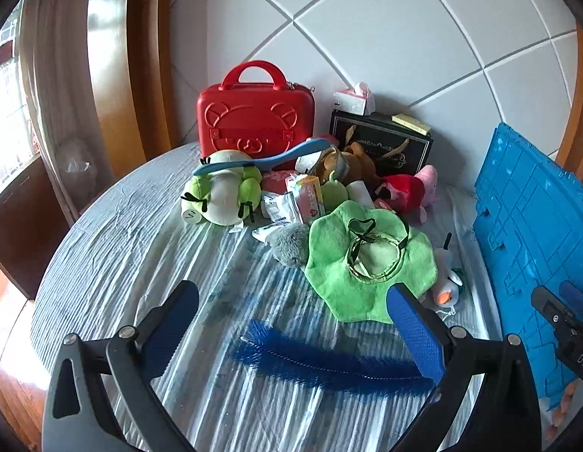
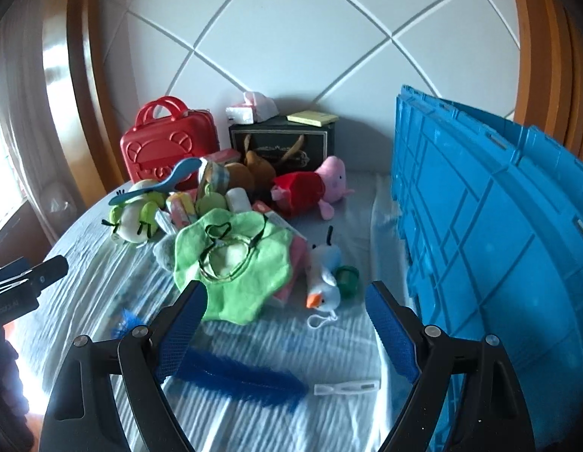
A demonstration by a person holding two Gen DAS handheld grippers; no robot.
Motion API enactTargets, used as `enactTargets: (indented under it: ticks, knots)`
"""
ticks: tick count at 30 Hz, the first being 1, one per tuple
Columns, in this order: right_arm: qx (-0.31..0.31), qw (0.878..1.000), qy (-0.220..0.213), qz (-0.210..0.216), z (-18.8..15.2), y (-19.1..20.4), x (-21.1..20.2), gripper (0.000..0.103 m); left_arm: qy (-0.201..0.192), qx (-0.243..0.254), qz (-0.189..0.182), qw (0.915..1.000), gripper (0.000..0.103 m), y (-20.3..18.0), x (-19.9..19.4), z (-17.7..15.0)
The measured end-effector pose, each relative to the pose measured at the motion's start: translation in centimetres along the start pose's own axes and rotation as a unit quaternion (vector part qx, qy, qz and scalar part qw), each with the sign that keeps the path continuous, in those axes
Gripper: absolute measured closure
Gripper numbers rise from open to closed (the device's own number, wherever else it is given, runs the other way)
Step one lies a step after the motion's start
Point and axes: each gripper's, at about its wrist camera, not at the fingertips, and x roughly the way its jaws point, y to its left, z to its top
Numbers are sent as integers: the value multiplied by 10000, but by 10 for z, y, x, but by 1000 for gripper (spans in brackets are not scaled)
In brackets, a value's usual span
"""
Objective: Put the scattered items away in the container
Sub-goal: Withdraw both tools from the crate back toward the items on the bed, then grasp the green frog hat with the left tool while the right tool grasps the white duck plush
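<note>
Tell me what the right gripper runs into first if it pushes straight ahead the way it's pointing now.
Most likely the tabletop. The right gripper is open, angled down toward bare cloth. The snowman plush lies just beyond, and the blue feather lies lower left between the jaws. Depth is hard to judge.

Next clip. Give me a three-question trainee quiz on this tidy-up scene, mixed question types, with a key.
1. True or false: the left tool is shut on the blue brush.
2. Multiple choice: what lies across the top of the green-footed plush? A) a blue spoon B) a yellow notepad C) a tissue pack
3. Short answer: on which side of the toy pile does the blue crate stand in the right wrist view?

Key
1. False. Both the left tool and the right tool are open and hold nothing; the brush lies on the table.
2. A, the blue spoon.
3. The right side.
</note>
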Motion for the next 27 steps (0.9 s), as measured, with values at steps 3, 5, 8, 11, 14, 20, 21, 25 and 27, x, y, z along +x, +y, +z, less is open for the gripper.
enactTargets:
  ticks: [3, 5, 8, 11, 14, 20, 21, 25, 27]
  knots:
    - [47, 9998, 176, -104, -3, -8, 20, 16, 224, 121, -63, 9997, 2, -10, 33, 3]
    - [125, 9993, 304, -157, -5, -12, 34, 16, 367, 208, -138, 9990, 2, -17, 55, 6]
    - [205, 9984, 486, -206, -9, -14, 59, 16, 568, 333, -292, 9974, 2, -26, 85, 10]
    - [288, 9966, 705, -321, -13, -17, 88, 17, 742, 458, -399, 9954, 2, -35, 115, 13]
    - [354, 9939, 947, -430, -17, -22, 116, 21, 974, 554, -529, 9923, 2, -44, 146, 16]
    - [491, 9881, 1305, -651, -14, -39, 166, 27, 1350, 648, -714, 9861, 2, -57, 202, 25]
    - [509, 9869, 1365, -689, -14, -42, 174, 28, 1400, 694, -709, 9852, 2, -60, 210, 26]
    - [570, 9835, 1561, -716, -13, -51, 205, 32, 1677, 805, -756, 9796, 8, -66, 245, 23]
    - [576, 9814, 1685, -714, -14, -54, 222, 34, 1872, 834, -808, 9754, 9, -68, 260, 18]
